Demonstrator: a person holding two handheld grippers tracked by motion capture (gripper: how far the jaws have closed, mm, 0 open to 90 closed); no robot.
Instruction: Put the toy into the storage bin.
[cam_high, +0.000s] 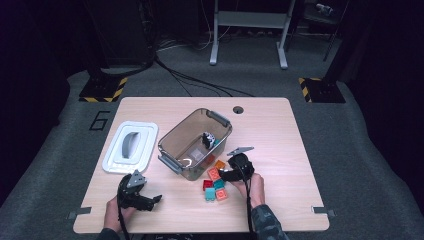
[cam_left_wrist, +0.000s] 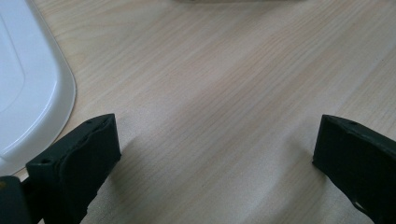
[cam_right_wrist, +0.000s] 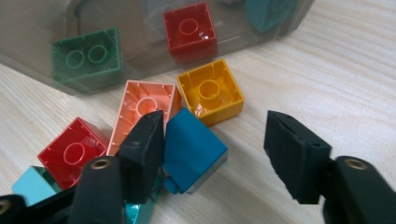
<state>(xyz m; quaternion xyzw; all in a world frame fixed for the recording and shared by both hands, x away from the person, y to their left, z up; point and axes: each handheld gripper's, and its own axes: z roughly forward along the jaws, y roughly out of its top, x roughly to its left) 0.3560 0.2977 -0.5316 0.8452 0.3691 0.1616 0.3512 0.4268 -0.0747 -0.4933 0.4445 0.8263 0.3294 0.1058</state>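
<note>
The right gripper (cam_right_wrist: 212, 144) stands low over the cluster of loose building bricks at the near side of the clear plastic bin (cam_high: 172, 136), and its jaws straddle a blue brick (cam_right_wrist: 194, 150). That brick lies tilted on the table (cam_high: 280, 145), tight against the left-hand jaw as the right gripper view has it, while the other jaw stands well clear with bare wood between, so the jaws are apart and not yet clamped; closing them would, I judge, bring the far jaw across to the brick's free side. The left gripper (cam_left_wrist: 215, 140) rests well apart near the white lid (cam_left_wrist: 28, 88), jaws wide with nothing between, so the right hand is the nearer. The right gripper view gives the yellow brick (cam_right_wrist: 210, 91), salmon brick (cam_right_wrist: 142, 109) and red brick (cam_right_wrist: 72, 151) hard by; the high view gives the bin's place by the lid
</note>
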